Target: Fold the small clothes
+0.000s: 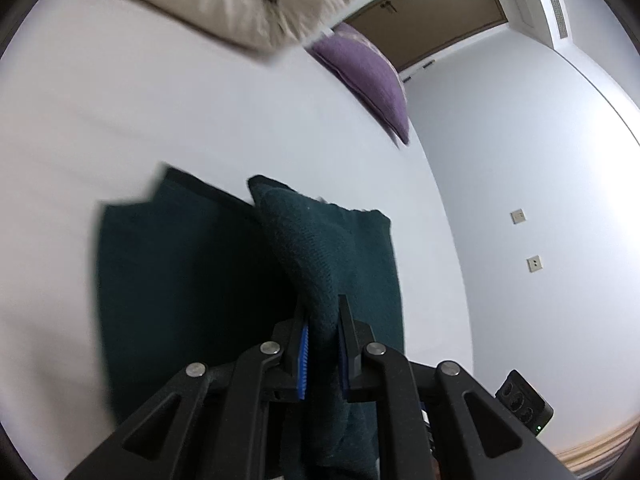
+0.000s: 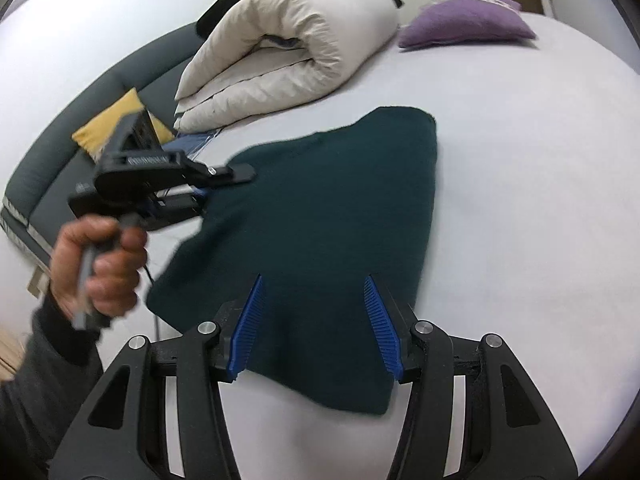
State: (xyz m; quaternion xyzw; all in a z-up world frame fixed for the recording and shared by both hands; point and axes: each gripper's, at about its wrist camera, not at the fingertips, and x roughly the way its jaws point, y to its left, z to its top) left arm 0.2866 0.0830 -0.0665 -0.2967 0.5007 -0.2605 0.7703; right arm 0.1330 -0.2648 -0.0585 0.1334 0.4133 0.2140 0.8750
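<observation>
A dark green knitted garment (image 1: 180,280) lies on the white bed sheet (image 1: 200,112). My left gripper (image 1: 322,304) is shut on a raised fold of it, and the cloth rises in a peak between the blue pads. In the right wrist view the same garment (image 2: 328,208) lies spread flat. My right gripper (image 2: 314,278) hovers over its near edge, open, with nothing pinched between the blue pads (image 2: 250,320). A person's hand (image 2: 104,264) holds the left gripper (image 2: 224,192) at the garment's left edge, which is lifted off the sheet there.
A rolled cream duvet (image 2: 280,52) and a purple cushion (image 2: 468,22) lie at the far side of the bed. A grey sofa (image 2: 60,168) with a yellow cushion (image 2: 108,124) stands to the left. A black power strip (image 1: 524,404) sits by the wall.
</observation>
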